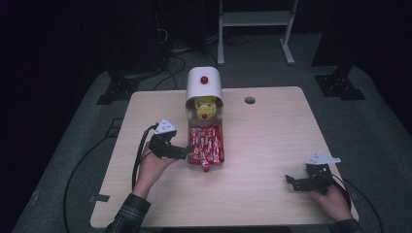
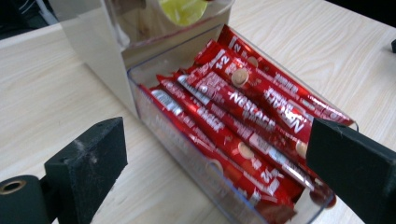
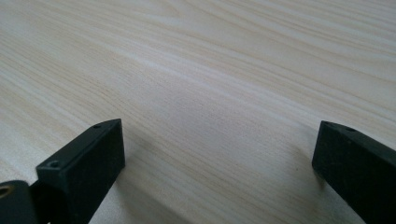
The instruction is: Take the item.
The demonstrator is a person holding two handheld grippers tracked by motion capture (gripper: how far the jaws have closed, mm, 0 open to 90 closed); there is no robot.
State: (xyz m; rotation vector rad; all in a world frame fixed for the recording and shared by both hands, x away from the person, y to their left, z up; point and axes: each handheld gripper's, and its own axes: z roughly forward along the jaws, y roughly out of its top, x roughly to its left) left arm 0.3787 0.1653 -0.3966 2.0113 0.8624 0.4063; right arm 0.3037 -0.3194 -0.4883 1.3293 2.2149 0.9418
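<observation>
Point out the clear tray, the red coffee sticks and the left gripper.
clear tray (image 2: 187,161), left gripper view, near side wall.
red coffee sticks (image 2: 243,105), left gripper view, top stick's printed face.
left gripper (image 1: 189,150), high view, between its jaw tips.

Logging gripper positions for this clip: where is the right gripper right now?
In the high view the right gripper sits near the table's front right corner, jaws open over bare wood, well apart from the clear tray of red sachets.

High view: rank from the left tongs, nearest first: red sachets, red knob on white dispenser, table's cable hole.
From the left tongs:
1. Red sachets, in the clear tray right beside them.
2. Red knob, up on the white dispenser behind the tray.
3. Cable hole, far side, further right.
</observation>
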